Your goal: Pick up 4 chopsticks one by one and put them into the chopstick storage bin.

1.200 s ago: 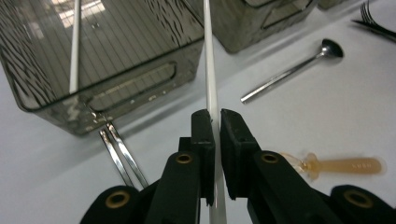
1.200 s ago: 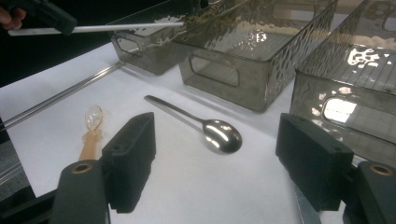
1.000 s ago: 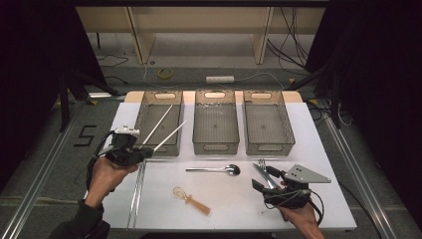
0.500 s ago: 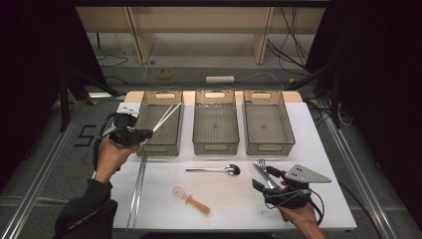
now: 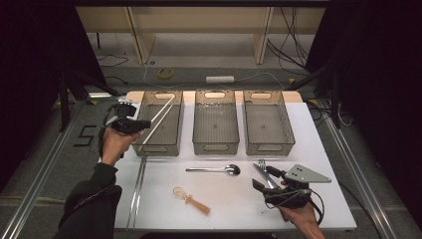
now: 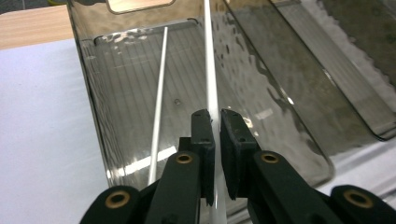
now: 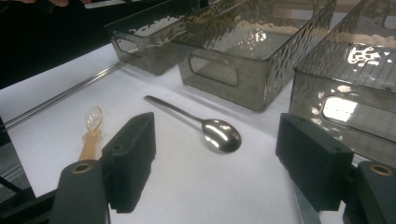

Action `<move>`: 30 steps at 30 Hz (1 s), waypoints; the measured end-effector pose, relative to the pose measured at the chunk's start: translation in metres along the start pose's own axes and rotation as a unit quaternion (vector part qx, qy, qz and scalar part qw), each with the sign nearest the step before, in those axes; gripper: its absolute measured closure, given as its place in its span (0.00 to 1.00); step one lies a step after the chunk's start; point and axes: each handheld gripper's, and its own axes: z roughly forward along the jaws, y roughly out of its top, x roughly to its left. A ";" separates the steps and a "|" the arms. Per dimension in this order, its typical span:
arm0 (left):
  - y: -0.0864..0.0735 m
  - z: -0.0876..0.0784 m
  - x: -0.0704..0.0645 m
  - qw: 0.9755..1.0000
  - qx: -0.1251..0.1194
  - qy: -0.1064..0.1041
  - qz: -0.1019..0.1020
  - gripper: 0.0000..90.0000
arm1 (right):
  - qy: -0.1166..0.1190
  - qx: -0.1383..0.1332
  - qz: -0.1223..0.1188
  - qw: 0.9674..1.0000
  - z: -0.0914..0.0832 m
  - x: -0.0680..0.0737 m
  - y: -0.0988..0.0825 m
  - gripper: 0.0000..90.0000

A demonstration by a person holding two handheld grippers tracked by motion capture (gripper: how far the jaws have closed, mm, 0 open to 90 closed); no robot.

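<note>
Left gripper [image 6: 214, 122]: jaws all but closed, pads pinching one of the two thin white plastic chopsticks [image 6: 209, 70] near its lower end; the second stick [image 6: 158, 112] lies beside it, outside the pads as far as the left gripper view shows.
Chopsticks, position: both slant up over the left smoky transparent plastic bin [image 5: 161, 124], tips toward its far handle cut-out, above the ribbed floor.
Handling, judged: light, stiff, smooth and likely slippery; a hold this close to the end leaves a long lever, so the stick may pivot or slide between the pads. Hold nearer the middle would be steadier.
Fragility, judged: low; a drop would cause rolling, not breakage.
Right gripper [image 5: 271, 180]: jaws wide apart, nothing between them, low over the white table [image 5: 323, 149].
Nearby items: metal spoon [image 5: 215, 170] ahead of that gripper; small whisk with tan handle [image 5: 191, 200] to the side; middle bin [image 5: 215, 122] and right bin [image 5: 267, 123] empty.
</note>
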 end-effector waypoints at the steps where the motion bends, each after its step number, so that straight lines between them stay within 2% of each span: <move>1: 0.001 0.002 0.002 1.000 0.000 0.002 0.001 0.93 | 0.000 0.000 0.000 1.000 0.000 0.000 0.000 0.33; 4: 0.004 0.007 0.005 1.000 -0.001 0.003 -0.006 0.93 | 0.000 0.000 0.000 1.000 0.000 0.000 0.000 0.33; 11: 0.010 0.020 0.008 1.000 0.009 0.012 0.000 0.93 | 0.001 -0.001 0.000 1.000 0.000 0.000 0.000 0.33; 22: 0.009 0.036 0.011 1.000 0.019 0.015 0.001 0.93 | 0.002 -0.001 0.000 1.000 0.000 0.000 0.000 0.33; 30: 0.007 0.047 0.013 1.000 0.023 0.014 -0.007 0.93 | 0.002 0.000 0.000 1.000 0.000 0.000 0.000 0.33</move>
